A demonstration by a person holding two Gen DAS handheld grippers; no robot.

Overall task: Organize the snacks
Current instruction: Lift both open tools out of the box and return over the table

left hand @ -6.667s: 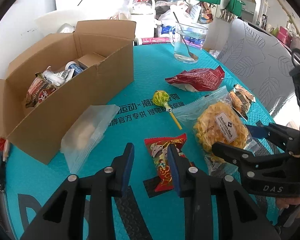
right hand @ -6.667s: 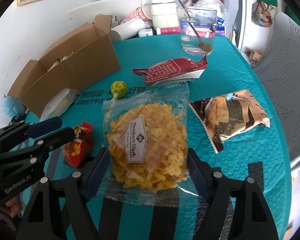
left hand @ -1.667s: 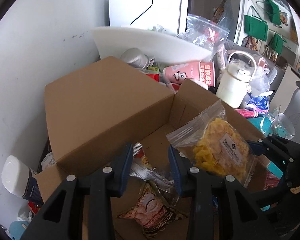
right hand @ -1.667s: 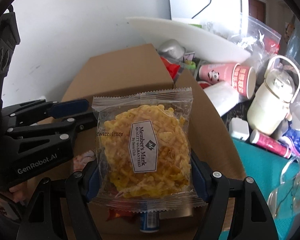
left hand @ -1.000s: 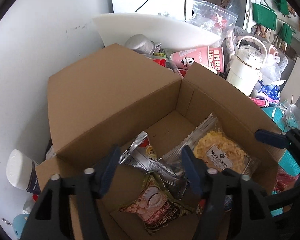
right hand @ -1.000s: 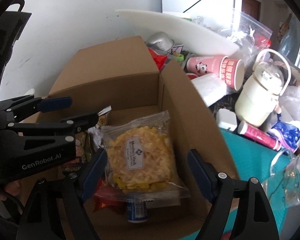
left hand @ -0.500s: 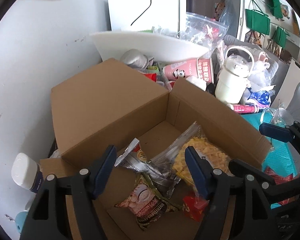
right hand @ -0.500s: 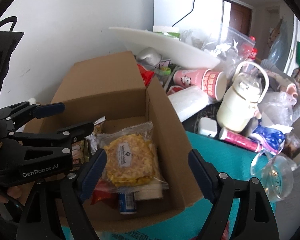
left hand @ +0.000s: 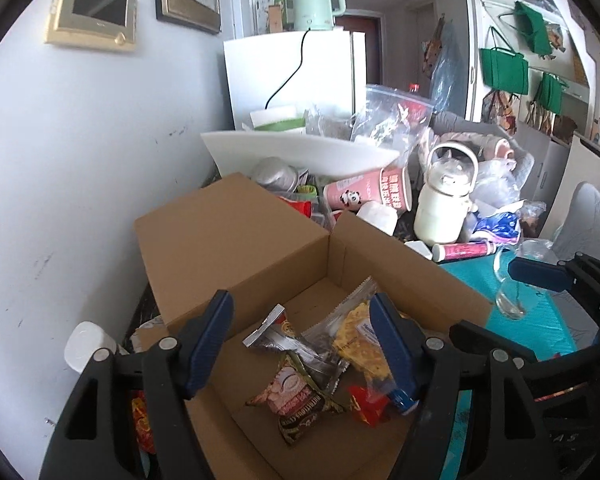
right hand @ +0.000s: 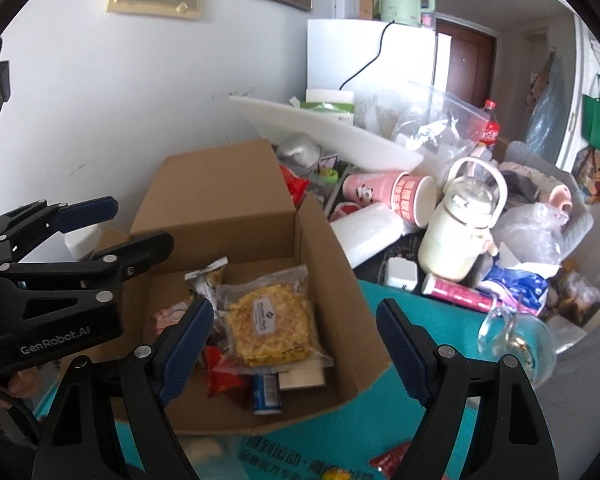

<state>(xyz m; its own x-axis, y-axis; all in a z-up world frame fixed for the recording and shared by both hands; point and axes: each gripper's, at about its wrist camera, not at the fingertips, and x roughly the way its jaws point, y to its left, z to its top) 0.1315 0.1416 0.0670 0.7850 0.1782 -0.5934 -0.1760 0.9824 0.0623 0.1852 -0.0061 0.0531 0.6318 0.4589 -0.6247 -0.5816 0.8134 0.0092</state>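
An open cardboard box (right hand: pixel 340 264) stands on the teal table by the wall; it also shows in the left wrist view (left hand: pixel 236 248). Inside lie a clear bag of yellow crisps (right hand: pixel 270 326), a small red packet (right hand: pixel 222 376), a silver packet (left hand: pixel 292 344) and a brown-green packet (left hand: pixel 296 404). My right gripper (right hand: pixel 292 344) is open and empty, raised above the box's near side. My left gripper (left hand: pixel 304 340) is open and empty above the box, and it shows at the left of the right wrist view (right hand: pixel 112 224).
Behind the box is clutter: a cream kettle (right hand: pixel 460 236), pink paper cups (right hand: pixel 396 192), a white tray (right hand: pixel 320 128), plastic bags. A glass mug (right hand: pixel 516 336) stands on the teal mat (right hand: pixel 372 432) at right. A red snack packet (right hand: pixel 392 460) lies near the front edge.
The right gripper let go of the crisps bag, which now lies in the box. The left gripper opened too. Both grippers have pulled up and back from the box.
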